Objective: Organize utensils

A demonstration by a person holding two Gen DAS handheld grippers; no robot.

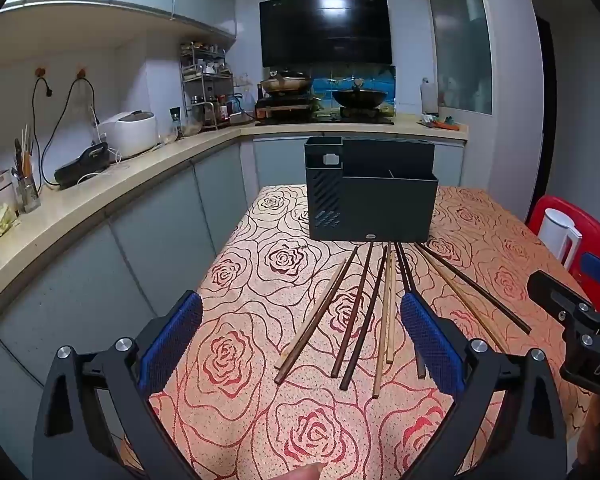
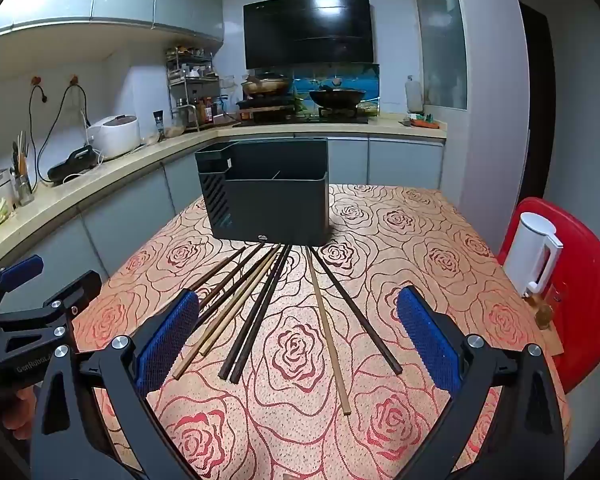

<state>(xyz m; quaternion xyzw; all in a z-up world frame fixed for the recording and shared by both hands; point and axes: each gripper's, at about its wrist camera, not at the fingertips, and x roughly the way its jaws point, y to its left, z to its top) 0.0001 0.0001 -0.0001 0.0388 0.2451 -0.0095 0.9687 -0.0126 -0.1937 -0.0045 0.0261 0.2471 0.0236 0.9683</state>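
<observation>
Left claw (image 1: 300, 336) and right claw (image 2: 298, 332) both stand wide and hold nothing, hovering over the near end of the table (image 2: 440, 240). All the chopsticks (image 1: 360, 308) in view lie loose on the rose-patterned cloth, fanned out with their far tips near the foot of the dark holder (image 1: 370, 196). The holder's front bin looks empty, though its depth is partly hidden; judged so, sorting has not begun and every stick remains to be moved.
</observation>
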